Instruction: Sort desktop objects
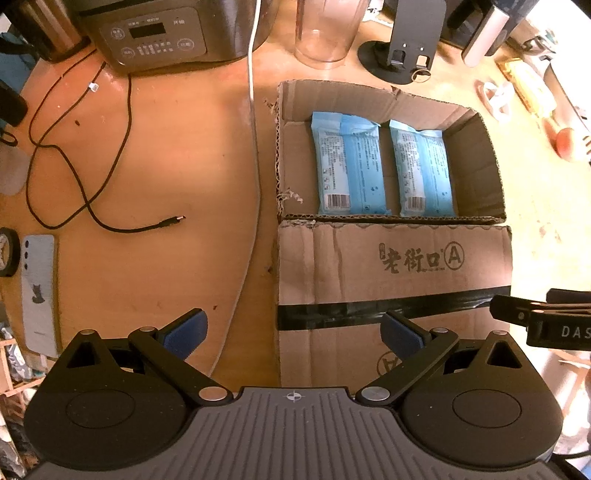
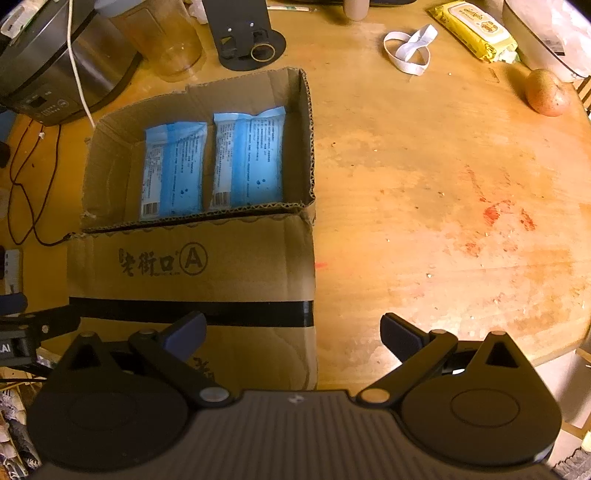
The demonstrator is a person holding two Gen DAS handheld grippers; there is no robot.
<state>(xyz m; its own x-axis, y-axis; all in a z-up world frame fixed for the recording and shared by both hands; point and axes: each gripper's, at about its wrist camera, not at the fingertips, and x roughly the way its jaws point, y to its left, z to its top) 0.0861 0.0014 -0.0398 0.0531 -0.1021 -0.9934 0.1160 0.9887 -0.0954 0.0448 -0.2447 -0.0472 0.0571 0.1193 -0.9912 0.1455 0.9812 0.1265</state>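
Observation:
An open cardboard box stands on the wooden table. Two blue wipe packs lie side by side in it, the left pack and the right pack. My left gripper is open and empty, low at the box's near left corner. My right gripper is open and empty, at the box's near right corner. Part of the right gripper shows at the right edge of the left wrist view.
A black cable, a phone, a rice cooker, a clear cup and a black stand lie left and behind. A yellow wipe pack, white band and fruit lie at the right.

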